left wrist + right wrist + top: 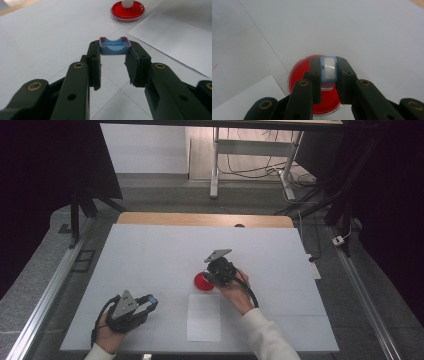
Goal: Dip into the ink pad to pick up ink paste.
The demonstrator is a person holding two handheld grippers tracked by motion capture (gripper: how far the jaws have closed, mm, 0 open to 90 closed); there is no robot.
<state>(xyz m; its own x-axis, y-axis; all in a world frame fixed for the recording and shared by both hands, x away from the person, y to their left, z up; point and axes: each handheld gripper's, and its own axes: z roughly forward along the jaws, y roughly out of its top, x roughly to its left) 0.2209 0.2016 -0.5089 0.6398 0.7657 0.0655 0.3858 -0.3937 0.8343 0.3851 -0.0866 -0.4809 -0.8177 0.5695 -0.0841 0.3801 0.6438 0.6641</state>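
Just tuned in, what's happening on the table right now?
A person works with two handheld grippers on a white table. The right gripper is shut on a small pale-blue piece held over a red dish. The left gripper grips a blue cap-like part nearer the person. A white paper sheet lies beside the dish.

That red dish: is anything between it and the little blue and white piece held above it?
Nothing visible. The right hand-held gripper holds the blue-rimmed white piece directly over the red dish, with no object between them. The white paper sheet lies beside the dish, not on it.
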